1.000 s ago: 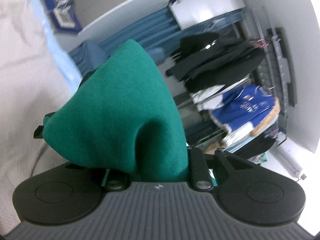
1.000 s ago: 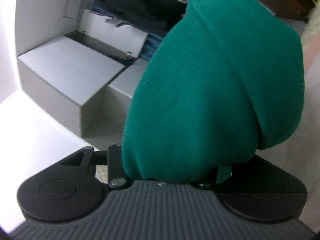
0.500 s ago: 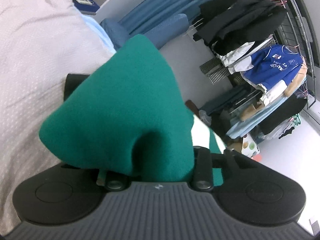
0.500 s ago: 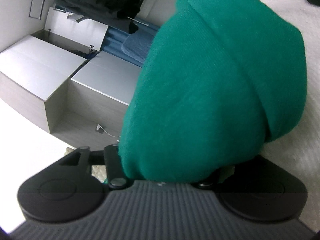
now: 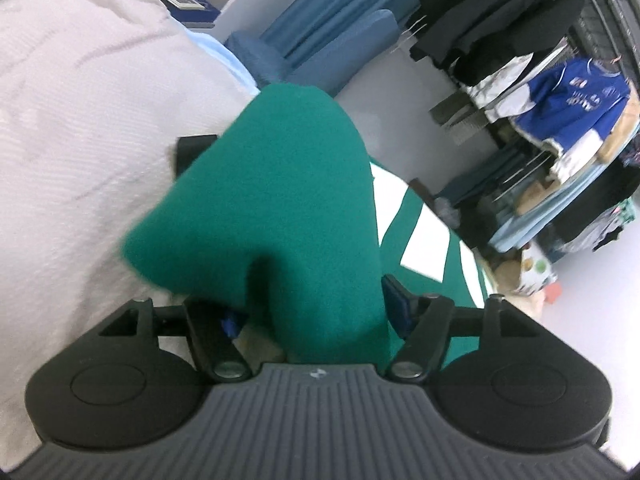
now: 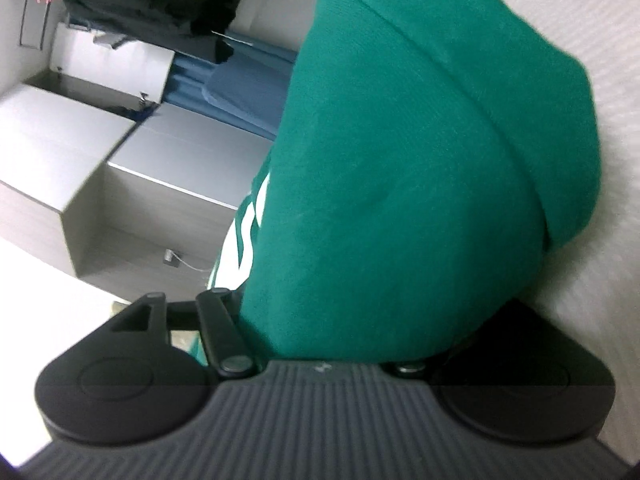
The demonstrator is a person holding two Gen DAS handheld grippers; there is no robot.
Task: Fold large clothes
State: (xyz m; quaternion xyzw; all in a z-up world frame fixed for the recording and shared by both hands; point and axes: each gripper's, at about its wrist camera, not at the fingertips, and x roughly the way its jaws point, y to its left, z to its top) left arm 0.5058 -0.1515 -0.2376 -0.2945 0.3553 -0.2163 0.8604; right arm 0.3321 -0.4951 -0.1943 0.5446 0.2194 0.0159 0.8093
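A green garment (image 5: 280, 208) with white print is draped over my left gripper (image 5: 276, 168), hiding most of the fingers; one black fingertip (image 5: 192, 148) pokes out on the left. The linkage arms have spread, so the left gripper stands open with the cloth still lying over it. The white print (image 5: 424, 240) shows lower right. In the right wrist view the same green garment (image 6: 420, 160) covers my right gripper (image 6: 400, 184), which is shut on a thick fold of it. Both fingers there are hidden. A pale bedspread (image 5: 80, 128) lies under the cloth.
The bedspread (image 6: 600, 60) fills the right of the right wrist view. A clothes rack (image 5: 560, 92) with dark coats and a blue jersey stands at the right. Blue cushions (image 5: 332, 48) lie beyond the bed. Grey storage boxes (image 6: 100, 152) stand on the floor.
Both grippers have come down and forward over the bed with the green garment. The left gripper's linkage has spread open; more of the white-printed cloth shows below.
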